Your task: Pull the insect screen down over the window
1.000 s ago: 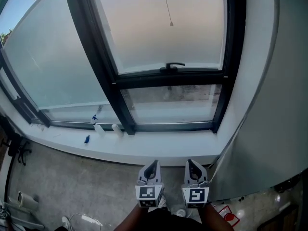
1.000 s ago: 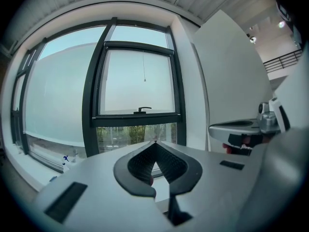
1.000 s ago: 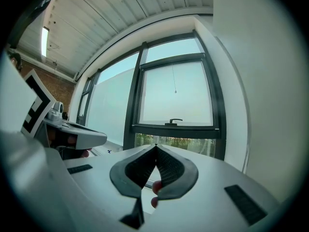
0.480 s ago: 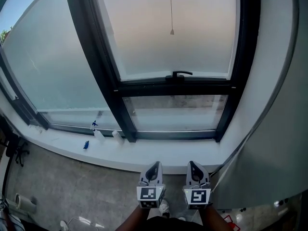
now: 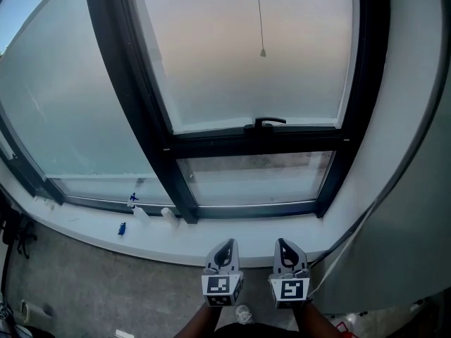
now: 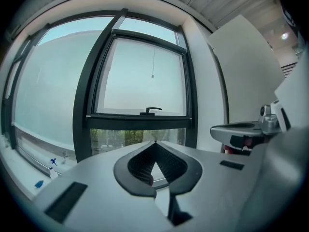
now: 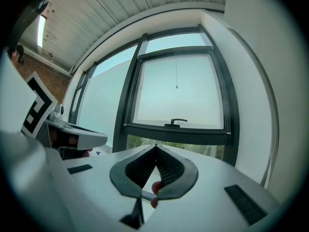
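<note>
Closed tight and empty, the left gripper (image 5: 225,245) and right gripper (image 5: 283,243) sit low before the window (image 5: 211,141) — its thin cord (image 5: 262,51), probably the insect screen's pull, hangs above, not yet reached.

Open air runs from the sill (image 5: 282,229) up to the glass (image 5: 225,62), broken only by the thin pull cord (image 5: 260,13) hanging mid-pane and the handle (image 5: 266,122) jutting from the crossbar (image 5: 296,141) below it. Toward the sill's left end stand two small bottles (image 5: 141,213) and what may be blue clips (image 5: 122,228). A grey panel (image 5: 416,189) walls in the right side.
</note>
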The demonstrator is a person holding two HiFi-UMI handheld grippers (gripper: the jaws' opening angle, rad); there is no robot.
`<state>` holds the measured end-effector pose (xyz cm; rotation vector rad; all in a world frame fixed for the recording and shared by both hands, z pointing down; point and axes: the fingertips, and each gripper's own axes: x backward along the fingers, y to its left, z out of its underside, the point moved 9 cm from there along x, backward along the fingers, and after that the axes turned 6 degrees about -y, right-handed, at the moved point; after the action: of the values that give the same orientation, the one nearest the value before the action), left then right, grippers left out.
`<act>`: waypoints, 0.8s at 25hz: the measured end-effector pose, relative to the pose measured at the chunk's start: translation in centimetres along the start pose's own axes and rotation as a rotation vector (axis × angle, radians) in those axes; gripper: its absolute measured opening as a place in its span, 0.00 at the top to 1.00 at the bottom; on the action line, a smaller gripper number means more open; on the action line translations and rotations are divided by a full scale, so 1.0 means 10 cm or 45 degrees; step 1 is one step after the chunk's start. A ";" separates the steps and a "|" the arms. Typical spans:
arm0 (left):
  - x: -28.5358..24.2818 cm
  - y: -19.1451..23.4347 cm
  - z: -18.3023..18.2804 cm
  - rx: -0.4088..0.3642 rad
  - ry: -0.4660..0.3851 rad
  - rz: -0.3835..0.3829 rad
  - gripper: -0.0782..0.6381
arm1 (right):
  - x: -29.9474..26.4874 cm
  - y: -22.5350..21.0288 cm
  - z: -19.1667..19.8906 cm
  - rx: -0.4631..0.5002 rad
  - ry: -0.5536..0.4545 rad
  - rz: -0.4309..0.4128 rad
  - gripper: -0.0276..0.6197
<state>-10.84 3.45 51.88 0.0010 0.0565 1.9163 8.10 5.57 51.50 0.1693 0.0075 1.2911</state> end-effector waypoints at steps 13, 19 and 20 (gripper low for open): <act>-0.40 0.28 -0.09 0.007 -0.037 0.072 0.89 | -0.47 0.01 -0.05 -0.006 0.019 0.068 0.95; -0.61 0.33 -0.06 -0.006 -0.004 0.050 0.89 | -0.67 -0.11 0.05 -0.032 0.032 0.060 0.95; -0.67 0.33 -0.04 -0.012 -0.005 0.048 0.89 | -0.73 -0.14 0.08 -0.037 0.033 0.055 0.95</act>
<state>-11.73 -3.99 51.75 -0.0005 0.0455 1.9543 7.48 -1.82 51.44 0.1282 0.0073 1.3358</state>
